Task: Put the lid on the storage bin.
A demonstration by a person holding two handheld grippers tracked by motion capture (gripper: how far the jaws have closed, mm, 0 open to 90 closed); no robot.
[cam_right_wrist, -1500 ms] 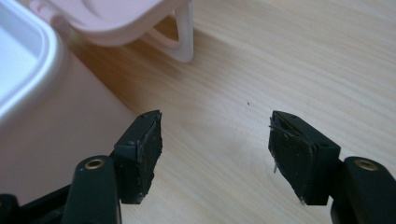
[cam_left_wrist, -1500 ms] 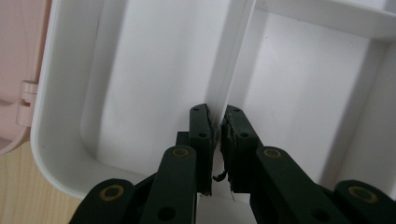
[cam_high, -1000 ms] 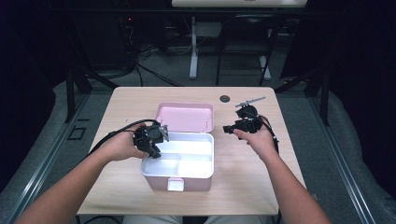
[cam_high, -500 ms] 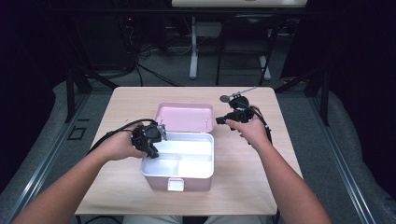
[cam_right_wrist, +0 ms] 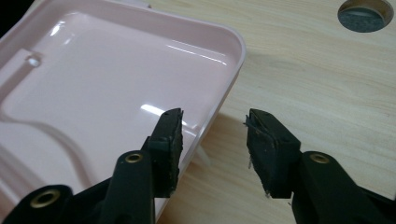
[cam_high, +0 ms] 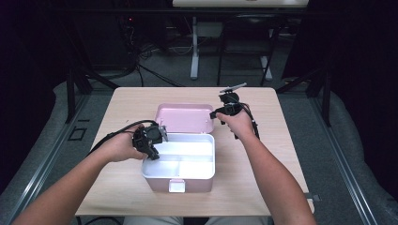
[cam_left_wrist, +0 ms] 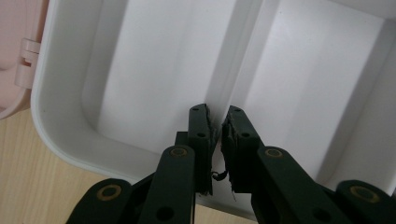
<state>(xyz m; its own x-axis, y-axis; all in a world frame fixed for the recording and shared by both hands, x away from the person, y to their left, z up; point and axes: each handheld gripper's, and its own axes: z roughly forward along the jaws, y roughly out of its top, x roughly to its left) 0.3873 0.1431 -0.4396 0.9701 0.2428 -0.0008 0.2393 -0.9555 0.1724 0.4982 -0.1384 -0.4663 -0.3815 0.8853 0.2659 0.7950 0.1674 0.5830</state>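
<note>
Two tools: left tool [cam_left_wrist: 216, 130] clamped on the divider [cam_left_wrist: 243, 51] of the white box [cam_left_wrist: 60, 140]; right tool [cam_right_wrist: 214, 130] apart, its jaws just closing.
pink lid [cam_right_wrist: 107, 74]: lies open, its side edge between the right tool's jaws, untouched.
Nearer hand: right.

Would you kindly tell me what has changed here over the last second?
The right gripper moved from the table's right side toward the open pink lid; its jaws have just been closing and now straddle the lid's edge, not yet pressing. The left gripper stayed put, nearly shut, over the white box.
</note>
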